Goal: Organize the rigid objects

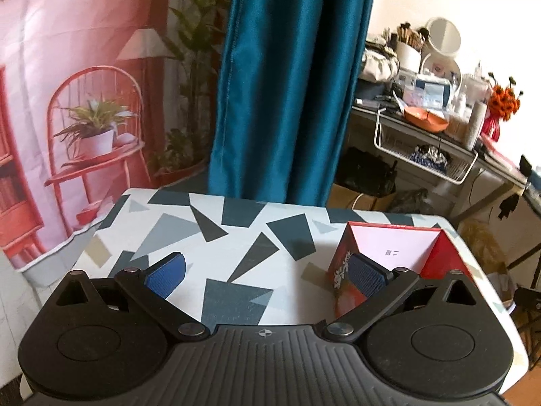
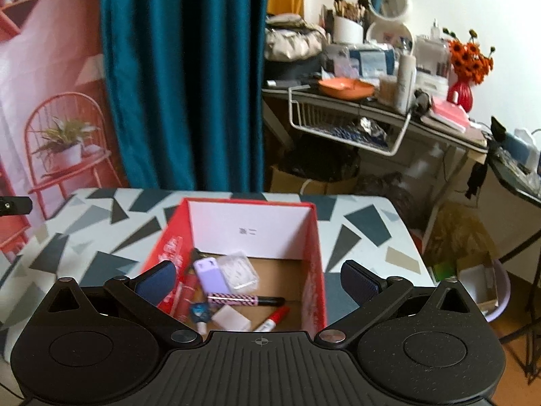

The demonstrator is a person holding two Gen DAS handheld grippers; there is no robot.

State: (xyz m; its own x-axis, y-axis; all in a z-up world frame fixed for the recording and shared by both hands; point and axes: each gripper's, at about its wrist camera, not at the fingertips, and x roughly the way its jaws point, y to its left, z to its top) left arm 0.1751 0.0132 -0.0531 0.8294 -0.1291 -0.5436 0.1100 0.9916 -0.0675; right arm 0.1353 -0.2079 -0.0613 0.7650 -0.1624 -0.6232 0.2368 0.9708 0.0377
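Teal curtain (image 2: 182, 77) hangs centre frame; pink printed backdrop (image 1: 67, 84) with chair and potted plant at left. Cluttered desk (image 2: 439, 125) upper right: round mirror (image 2: 389, 0), brush cup (image 2: 348, 28), orange bowl (image 2: 346, 88), red vase (image 2: 460, 93) of orange flowers, white wire basket (image 2: 348, 125) below.

A red box (image 2: 314, 253) with white inner walls sits on grey-and-white triangle-patterned tablecloth (image 2: 365, 233), before a teal curtain (image 2: 182, 77).

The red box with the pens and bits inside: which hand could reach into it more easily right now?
The right. The right gripper hangs open directly over the red box, looking down on the pink striped pen and lilac case. The left gripper, also open, faces bare table with the box off to its side.
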